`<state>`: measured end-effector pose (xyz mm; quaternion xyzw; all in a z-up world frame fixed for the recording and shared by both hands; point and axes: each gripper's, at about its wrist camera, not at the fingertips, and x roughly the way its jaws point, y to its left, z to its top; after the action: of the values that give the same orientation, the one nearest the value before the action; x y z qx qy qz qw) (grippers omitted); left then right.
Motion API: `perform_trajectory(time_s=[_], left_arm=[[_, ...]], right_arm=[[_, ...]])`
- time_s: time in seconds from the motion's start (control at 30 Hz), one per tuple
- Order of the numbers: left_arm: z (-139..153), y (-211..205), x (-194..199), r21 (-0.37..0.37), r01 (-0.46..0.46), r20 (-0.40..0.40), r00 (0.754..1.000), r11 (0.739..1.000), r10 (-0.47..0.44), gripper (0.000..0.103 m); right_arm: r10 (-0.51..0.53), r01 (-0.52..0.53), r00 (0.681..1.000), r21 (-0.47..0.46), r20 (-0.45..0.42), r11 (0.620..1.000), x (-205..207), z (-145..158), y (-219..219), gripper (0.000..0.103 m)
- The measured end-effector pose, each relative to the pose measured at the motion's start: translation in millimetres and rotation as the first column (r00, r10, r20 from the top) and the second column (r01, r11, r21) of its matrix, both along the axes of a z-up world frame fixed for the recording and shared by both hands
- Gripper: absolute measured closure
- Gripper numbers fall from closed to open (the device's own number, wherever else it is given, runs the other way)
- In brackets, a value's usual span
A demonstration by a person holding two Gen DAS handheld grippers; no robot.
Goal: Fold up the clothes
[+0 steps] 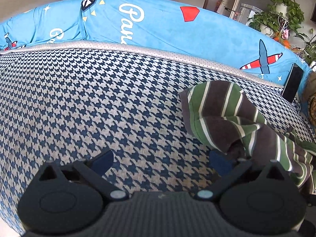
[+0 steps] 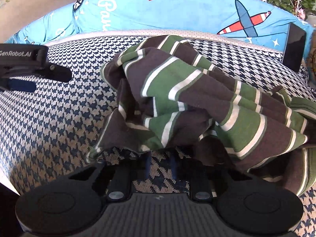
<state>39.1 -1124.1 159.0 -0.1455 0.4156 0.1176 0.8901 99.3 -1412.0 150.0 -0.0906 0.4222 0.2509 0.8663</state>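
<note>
The left gripper (image 1: 161,161) has its jaws spread wide and released, nothing between them, the blue-padded fingers (image 1: 103,159) apart over bare houndstooth cover (image 1: 79,106); the right-hand pad sits just at the edge of the striped garment (image 1: 233,118), and whether it touches the cloth is hard to tell. The right gripper (image 2: 160,164) has its jaws drawn close together, and the hem of the garment (image 2: 187,98) hangs right over their tips; the cloth hides the ends, so I cannot tell whether they are clenched on it. The garment, in green, brown and white stripes, lies crumpled in a loose heap on the houndstooth-covered sofa seat (image 2: 49,118), toward the right side, bunched and partly raised in front of the right wrist camera. In the right wrist view the left gripper (image 2: 29,75) shows at the left edge, level with the seat and well apart from the heap. Behind the seat runs a blue backrest cover (image 1: 158,25) printed with airplanes and white script. A dark phone (image 1: 292,85) leans upright against it at the far right, near the garment. Potted plants (image 1: 280,15) stand beyond.
</note>
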Motion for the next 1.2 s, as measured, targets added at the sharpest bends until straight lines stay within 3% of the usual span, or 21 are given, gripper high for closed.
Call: perform_trajectory(time_s=[0.13,0.5,0.63,0.73,0.9,0.97,1.2], left_arm=[[0,2,-2,-0.001,-0.002,-0.001,1.0,1.0,0.002,0.0],[-2,6,-6,0.011,0.002,-0.015,1.0,1.0,-0.002,0.0],[-3,10,-6,0.004,-0.007,-0.023,1.0,1.0,0.007,0.0],[-4,16,-7,-0.013,-0.017,-0.026,1.0,1.0,0.017,0.0],[-6,19,-6,-0.036,-0.026,-0.031,0.999,0.999,0.024,0.0],[-7,17,-5,-0.031,-0.021,-0.035,0.999,0.999,0.02,0.0],[-9,11,-3,-0.015,-0.003,-0.047,0.999,1.0,0.003,0.0]], right_arm=[[0.005,-0.004,1.0,0.041,-0.005,0.999,-3,5,5,0.1],[0.232,-0.239,0.971,0.2,0.059,0.95,-27,31,34,0.1],[0.236,-0.247,0.969,0.196,0.079,0.949,-25,33,34,0.1],[0.173,-0.185,0.981,0.164,0.083,0.969,-21,33,29,0.1],[0.115,-0.124,0.989,0.084,0.097,0.989,-22,32,20,0.091],[0.108,-0.114,0.989,0.061,0.101,0.992,-23,32,15,0.079],[0.104,-0.104,0.991,-0.004,0.083,0.995,-25,23,9,0.055]])
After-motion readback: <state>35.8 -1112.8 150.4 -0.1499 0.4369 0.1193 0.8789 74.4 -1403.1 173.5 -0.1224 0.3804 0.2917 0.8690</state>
